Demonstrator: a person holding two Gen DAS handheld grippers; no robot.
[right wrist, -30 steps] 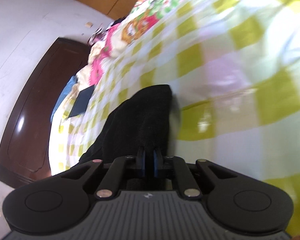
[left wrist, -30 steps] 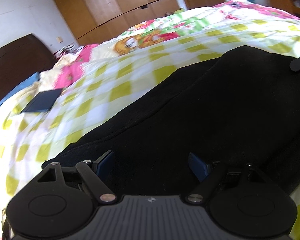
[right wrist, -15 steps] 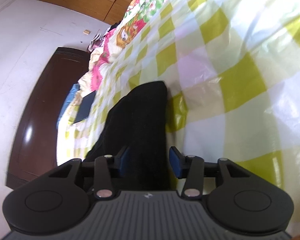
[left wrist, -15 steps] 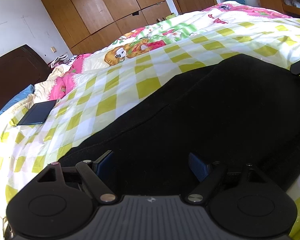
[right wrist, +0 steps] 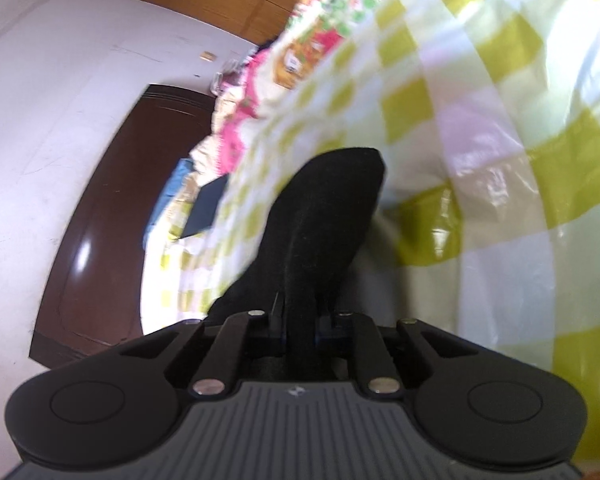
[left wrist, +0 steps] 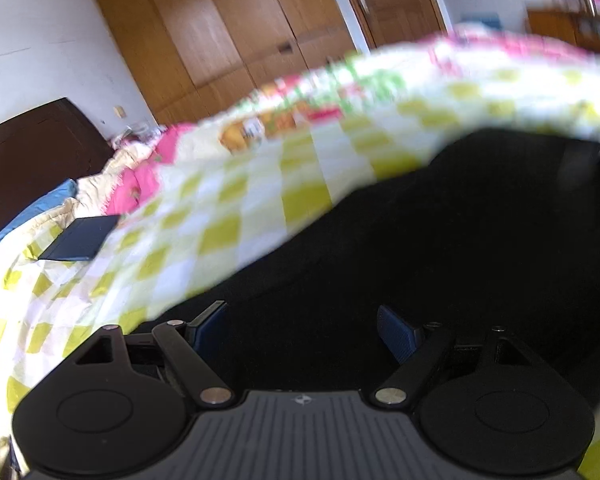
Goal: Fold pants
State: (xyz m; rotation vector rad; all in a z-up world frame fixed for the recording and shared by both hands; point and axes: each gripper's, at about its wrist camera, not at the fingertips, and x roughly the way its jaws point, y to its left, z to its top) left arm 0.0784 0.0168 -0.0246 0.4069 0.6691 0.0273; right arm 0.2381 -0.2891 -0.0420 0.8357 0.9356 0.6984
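1. Black pants (left wrist: pixel 440 240) lie spread on a bed covered by a yellow-and-white checked sheet (left wrist: pixel 228 216). In the left wrist view the dark cloth fills the lower right of the picture, and the picture is blurred.

2. Left tongs (left wrist: pixel 300 330): the two blue pads stand wide apart, with the black pants under and between them. The pads do not press on the cloth; nothing is gripped.

3. Right tongs (right wrist: pixel 298 326): the jaws are closing, and a ridge of the pants (right wrist: pixel 320 220) stands pinched up between them. The pads sit close on either side of this fold and press on it. Beyond the tongs the cloth runs away from the camera as a narrow raised strip and ends in a rounded corner on the sheet (right wrist: pixel 500 160).

4. The sheet to the right of that strip has a glossy, wrinkled look.

5. Other items on the bed: a flat dark rectangular object (left wrist: pixel 80 238) near the head end, and pink floral bedding (left wrist: pixel 140 184) beside it. A blue pillow edge (left wrist: pixel 24 220) shows at the far left.

6. Surroundings: a dark wooden headboard (right wrist: pixel 100 220) against a white wall, and a wooden wardrobe (left wrist: pixel 220 40) behind the bed.
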